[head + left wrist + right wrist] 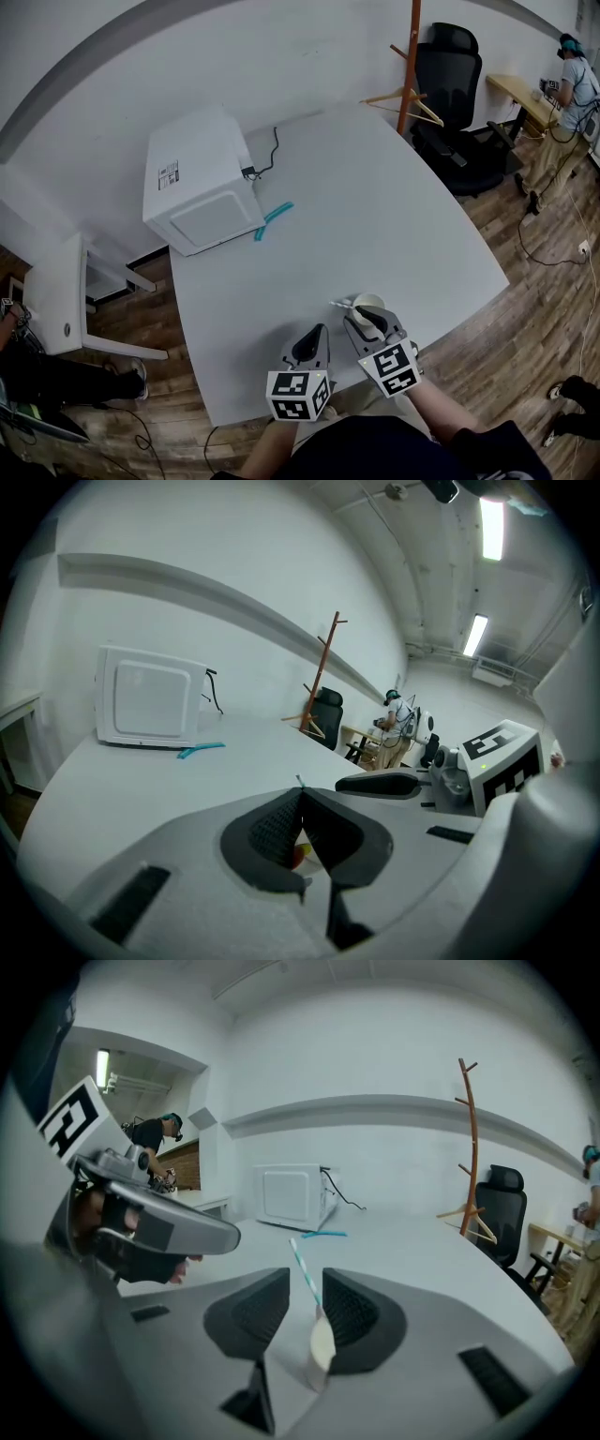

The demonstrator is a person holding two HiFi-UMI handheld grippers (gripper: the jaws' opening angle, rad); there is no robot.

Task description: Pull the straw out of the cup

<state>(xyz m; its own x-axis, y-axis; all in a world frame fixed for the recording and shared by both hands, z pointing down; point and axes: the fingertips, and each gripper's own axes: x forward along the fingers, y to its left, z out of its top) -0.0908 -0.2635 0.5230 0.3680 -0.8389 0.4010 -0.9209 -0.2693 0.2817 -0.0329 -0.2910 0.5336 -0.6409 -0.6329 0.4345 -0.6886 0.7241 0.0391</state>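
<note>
A white paper cup [368, 302] stands near the front edge of the white table [375, 216], with a teal-and-white striped straw [341, 305] leaning out to its left. In the right gripper view the cup [321, 1346] and straw [304, 1271] sit between the jaws of my right gripper [305, 1279], which is open; the cup is close against the right pad. In the head view the right gripper [364, 319] reaches the cup from the front. My left gripper [317, 332] hovers just left of it, and its own view shows the left gripper [300, 796] shut, tips together.
A white box-shaped appliance [202, 183] with a black cable sits at the table's back left, a teal object [273, 220] beside it. A wooden coat stand [410, 66] and black office chair [455, 94] stand behind the table. A person [574, 84] works far right.
</note>
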